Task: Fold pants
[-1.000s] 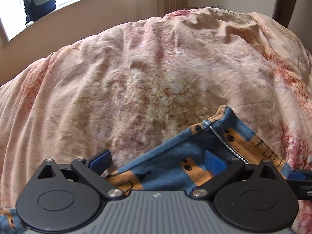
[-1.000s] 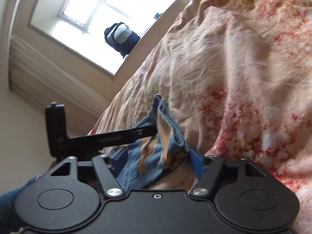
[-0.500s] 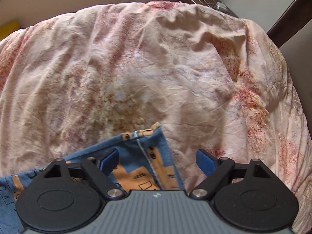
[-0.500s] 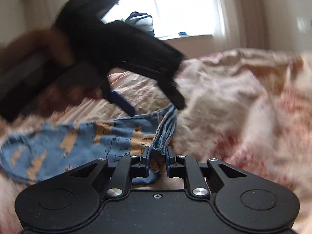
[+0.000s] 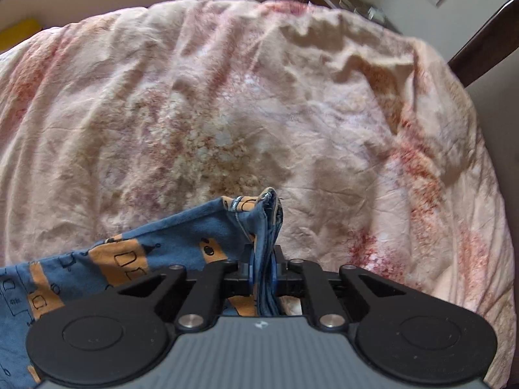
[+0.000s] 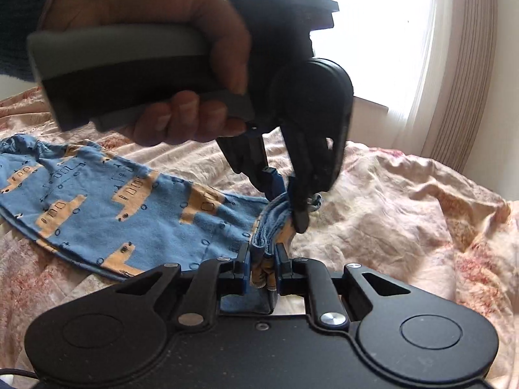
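The pants lie spread on the quilt, blue with orange prints. A second ago the left gripper stood wide over their edge; its jaws have just been closing and now clamp a bunched fold of it. The right gripper, half open before, has also been closing and pinches the same bunched end just beside the left one. The right view, tilted then, is now level, and the hand holding the left gripper fills it above the pants.
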A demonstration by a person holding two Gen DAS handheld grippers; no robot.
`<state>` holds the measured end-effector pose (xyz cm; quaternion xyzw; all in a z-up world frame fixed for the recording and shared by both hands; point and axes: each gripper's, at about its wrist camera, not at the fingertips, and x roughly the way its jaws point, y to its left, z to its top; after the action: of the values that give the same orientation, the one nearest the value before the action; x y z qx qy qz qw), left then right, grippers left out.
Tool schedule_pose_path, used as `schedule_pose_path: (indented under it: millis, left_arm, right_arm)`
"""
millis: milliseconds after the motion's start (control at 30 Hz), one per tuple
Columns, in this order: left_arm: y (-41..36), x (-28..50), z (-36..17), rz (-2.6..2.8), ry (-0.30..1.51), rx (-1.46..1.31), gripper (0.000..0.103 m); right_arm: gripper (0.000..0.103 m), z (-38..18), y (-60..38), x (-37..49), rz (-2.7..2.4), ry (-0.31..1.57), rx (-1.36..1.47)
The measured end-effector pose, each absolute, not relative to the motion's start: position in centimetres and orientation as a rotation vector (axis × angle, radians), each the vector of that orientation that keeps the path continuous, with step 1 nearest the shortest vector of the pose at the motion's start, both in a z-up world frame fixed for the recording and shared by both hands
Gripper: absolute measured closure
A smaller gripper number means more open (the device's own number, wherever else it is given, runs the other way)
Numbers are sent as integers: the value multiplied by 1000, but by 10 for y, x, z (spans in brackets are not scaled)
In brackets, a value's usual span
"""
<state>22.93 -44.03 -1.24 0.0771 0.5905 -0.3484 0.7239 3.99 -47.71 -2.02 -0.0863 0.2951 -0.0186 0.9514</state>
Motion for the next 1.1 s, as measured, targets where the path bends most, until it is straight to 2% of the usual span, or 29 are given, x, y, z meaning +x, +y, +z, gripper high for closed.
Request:
schedule_pose_path:
  millis: [233, 467, 767, 933, 1100]
  left_arm:
    - [-373, 228, 20, -776, 1244, 58, 93]
    - [-289, 238, 23, -725, 1233, -53, 93]
    - [-195, 251, -31, -674, 1273, -182, 93]
    - [-158, 258, -68, -698, 1278, -297, 92]
    - [-145, 260, -83, -742, 1263, -388, 91]
  right_arm:
    - [89, 5, -432, 39, 60, 585, -304]
    - [89, 12, -358, 50, 200, 598, -534]
    - [89, -24, -263, 69, 348, 678, -772]
    - [89, -59, -233, 82, 357, 735, -766]
    - [87, -66, -228, 85, 353, 750, -758]
